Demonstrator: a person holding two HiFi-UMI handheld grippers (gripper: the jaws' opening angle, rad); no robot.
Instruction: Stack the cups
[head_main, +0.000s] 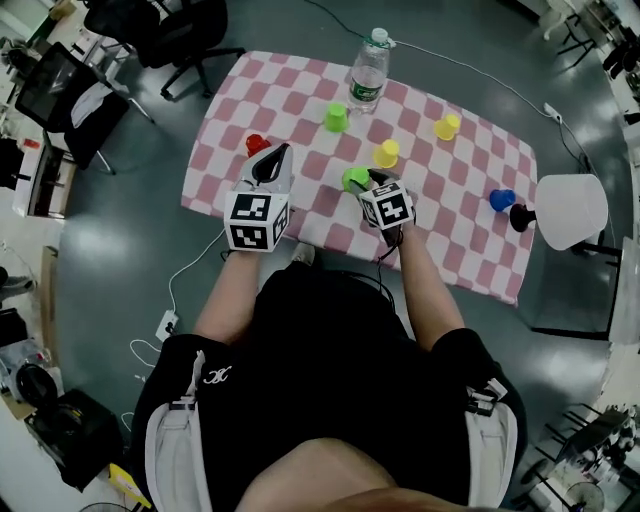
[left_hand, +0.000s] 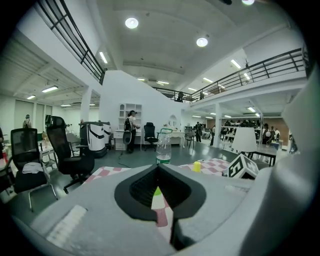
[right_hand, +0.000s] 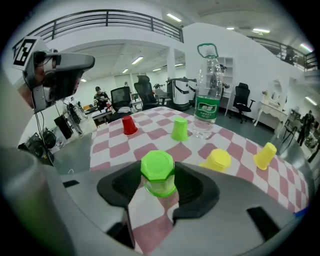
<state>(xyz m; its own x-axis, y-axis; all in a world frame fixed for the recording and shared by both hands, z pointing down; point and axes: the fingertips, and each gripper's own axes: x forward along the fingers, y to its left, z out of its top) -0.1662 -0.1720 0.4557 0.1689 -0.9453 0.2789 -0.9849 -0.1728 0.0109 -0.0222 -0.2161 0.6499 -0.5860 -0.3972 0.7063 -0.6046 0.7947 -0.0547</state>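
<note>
Jaws of right hand-held gripper (right_hand: 158, 167) pinch inverted green cup (right_hand: 158, 176); left hand-held gripper (left_hand: 158, 169) pressed together, empty.

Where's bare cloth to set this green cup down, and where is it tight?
Open: near right, between right gripper and blue cup; also far left corner, between red cup and bottle. Tight: the middle, where the held green cup, near yellow cup and far green cup cluster.

Water bottle (head_main: 368, 72) upright on chk'd cloth (head_main: 450, 200); white lamp (head_main: 570, 211) rt edge.
</note>
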